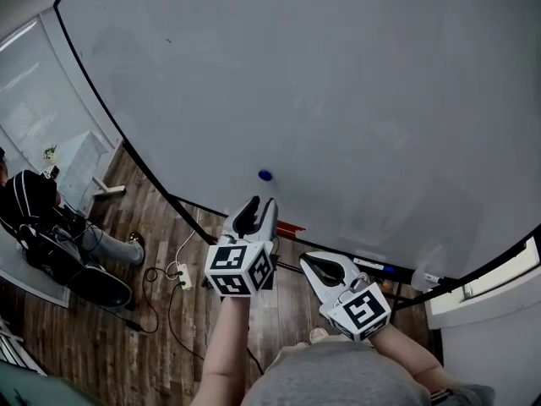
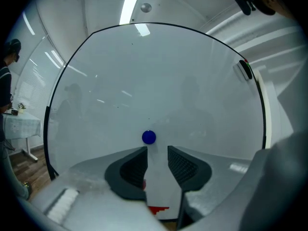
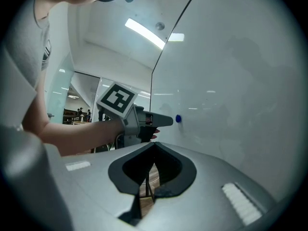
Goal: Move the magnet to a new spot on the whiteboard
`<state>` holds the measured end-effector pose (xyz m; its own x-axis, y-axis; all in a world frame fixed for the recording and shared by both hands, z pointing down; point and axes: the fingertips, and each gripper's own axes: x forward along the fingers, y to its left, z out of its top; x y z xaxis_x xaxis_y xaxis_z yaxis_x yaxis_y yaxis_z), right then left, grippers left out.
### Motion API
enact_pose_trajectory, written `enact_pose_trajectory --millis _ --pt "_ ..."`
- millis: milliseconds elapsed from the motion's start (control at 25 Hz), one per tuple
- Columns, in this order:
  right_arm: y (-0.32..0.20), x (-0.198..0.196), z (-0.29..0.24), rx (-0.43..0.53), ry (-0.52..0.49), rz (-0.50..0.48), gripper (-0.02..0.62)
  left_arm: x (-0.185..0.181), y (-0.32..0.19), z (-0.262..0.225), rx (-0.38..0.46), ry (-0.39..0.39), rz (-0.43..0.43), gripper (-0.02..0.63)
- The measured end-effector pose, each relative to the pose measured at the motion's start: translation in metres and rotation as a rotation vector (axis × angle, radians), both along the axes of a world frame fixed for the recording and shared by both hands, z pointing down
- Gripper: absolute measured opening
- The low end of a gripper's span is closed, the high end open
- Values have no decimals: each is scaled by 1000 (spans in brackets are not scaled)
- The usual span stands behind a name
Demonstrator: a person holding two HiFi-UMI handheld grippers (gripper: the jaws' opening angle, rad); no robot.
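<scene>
Large whiteboard (image 1: 338, 100), blue magnet (image 1: 265, 175) stuck low on it. Left gripper (image 1: 262, 204) nearer: jaws released, empty, magnet just ahead of tips. Right gripper (image 1: 319, 261) clenched, empty, further back.

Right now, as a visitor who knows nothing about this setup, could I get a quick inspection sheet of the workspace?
Surface: whiteboard, upright, blank but for faint smudges.
Job's things: blue magnet stuck low on the board, touched by neither gripper.
Clutter: what looks like a marker on the ledge under the board; a small red item at the board's lower edge.
Grippers: left gripper open and empty, the magnet just beyond its tips; right gripper shut, nothing in it, held lower.
Cables: white power strip and black leads on the wooden floor.
Surroundings: a seated person at the left.
</scene>
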<state>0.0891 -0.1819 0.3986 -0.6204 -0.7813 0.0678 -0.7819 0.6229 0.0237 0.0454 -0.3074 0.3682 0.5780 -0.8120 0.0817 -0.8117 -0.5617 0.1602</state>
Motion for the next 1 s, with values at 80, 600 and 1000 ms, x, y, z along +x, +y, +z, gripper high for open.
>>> enact_pose_trajectory --millis 80,600,1000 --pt "-5 0 2 -2 -1 -9 0 1 -8 -4 11 -3 -5 141" --pt "-28 1 6 -8 -24 -47 0 9 -44 -15 40 -44 -26 173" --pt "-39 9 6 -21 -14 -37 0 11 -50 -14 44 -46 -6 172"
